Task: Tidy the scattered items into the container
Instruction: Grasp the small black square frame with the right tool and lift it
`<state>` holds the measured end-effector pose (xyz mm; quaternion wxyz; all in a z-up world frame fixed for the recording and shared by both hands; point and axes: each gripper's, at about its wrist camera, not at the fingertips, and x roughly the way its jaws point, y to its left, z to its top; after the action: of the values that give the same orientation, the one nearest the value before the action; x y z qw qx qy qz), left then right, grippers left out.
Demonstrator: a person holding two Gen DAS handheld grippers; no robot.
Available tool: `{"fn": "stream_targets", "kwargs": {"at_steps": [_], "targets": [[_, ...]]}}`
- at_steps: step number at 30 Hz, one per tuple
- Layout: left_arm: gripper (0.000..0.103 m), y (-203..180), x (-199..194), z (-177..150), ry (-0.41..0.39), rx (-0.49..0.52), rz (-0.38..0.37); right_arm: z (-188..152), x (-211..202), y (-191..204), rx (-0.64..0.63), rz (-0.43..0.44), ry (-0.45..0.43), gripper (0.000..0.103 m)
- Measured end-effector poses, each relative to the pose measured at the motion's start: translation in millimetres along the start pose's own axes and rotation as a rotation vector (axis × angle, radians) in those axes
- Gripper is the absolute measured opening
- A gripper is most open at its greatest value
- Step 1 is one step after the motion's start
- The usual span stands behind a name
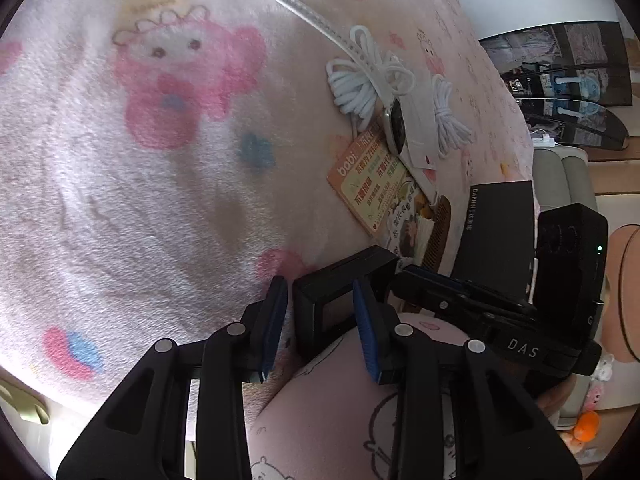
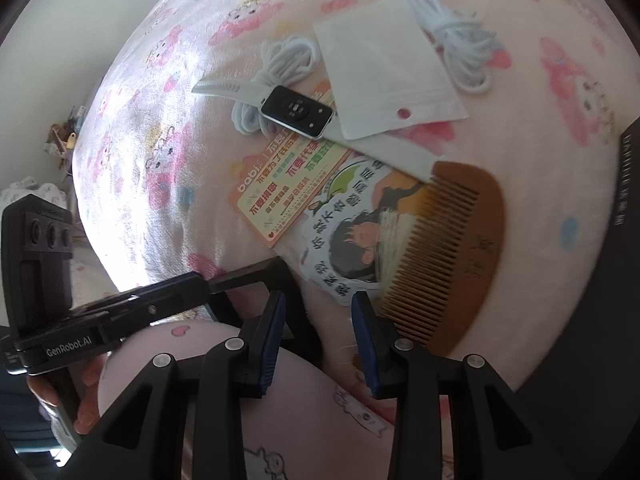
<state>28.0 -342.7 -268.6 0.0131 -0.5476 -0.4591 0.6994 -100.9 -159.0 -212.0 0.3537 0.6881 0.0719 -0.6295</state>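
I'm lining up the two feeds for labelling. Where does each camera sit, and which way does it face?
Left wrist: on the left tongs, angled down over the pink blanket; the open fingers frame a black box, the right tongs alongside.
Right wrist: on the right tongs, facing steeply down at the wooden comb; open fingers, the left tongs and a hand show.
Shared: smartwatch, cord bundles, cards, comb, black box.
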Motion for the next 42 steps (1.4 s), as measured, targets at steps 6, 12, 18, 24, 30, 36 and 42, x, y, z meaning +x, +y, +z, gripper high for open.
{"fn": "stream_targets", "kwargs": {"at_steps": [6, 12, 18, 24, 30, 36, 42], "targets": [[0.033, -4.2, 14.5, 5.0, 0.026, 0.008, 0.043, 11.3, 14.2, 2.5, 0.03, 0.104, 0.031, 0.026], [0.031, -25.7, -1.7, 11.7, -0.047, 0.056, 0.058, 14.6, -2.2, 16.6, -0.027, 0.029, -0.04, 0.024], [0.031, -28.0, -18.6, 23.1, -0.125, 0.047, 0.043, 21.2, -22.3, 19.5, -0.004, 0.034, -0.149, 0.023], [0.031, -13.2, -26.2, 7.7, -0.128, 0.056, 0.145, 20.1, -31.0, 16.8, 0.005, 0.003, -0.15, 0.023], [0.031, -3.9, -8.9, 15.6, -0.065, 0.053, 0.108, 35.9, -11.0, 9.5, 0.051, 0.103, -0.052, 0.023], [0.032, -44.5, -16.7, 15.0, -0.128, 0.137, 0.128, 32.5, -53.5, 31.8, -0.01, 0.087, -0.163, 0.022], [0.032, -99.7, -53.4, -13.5, -0.214, 0.267, 0.122, 0.1, -120.6, 29.4, 0.001, 0.109, -0.335, 0.021]]}}
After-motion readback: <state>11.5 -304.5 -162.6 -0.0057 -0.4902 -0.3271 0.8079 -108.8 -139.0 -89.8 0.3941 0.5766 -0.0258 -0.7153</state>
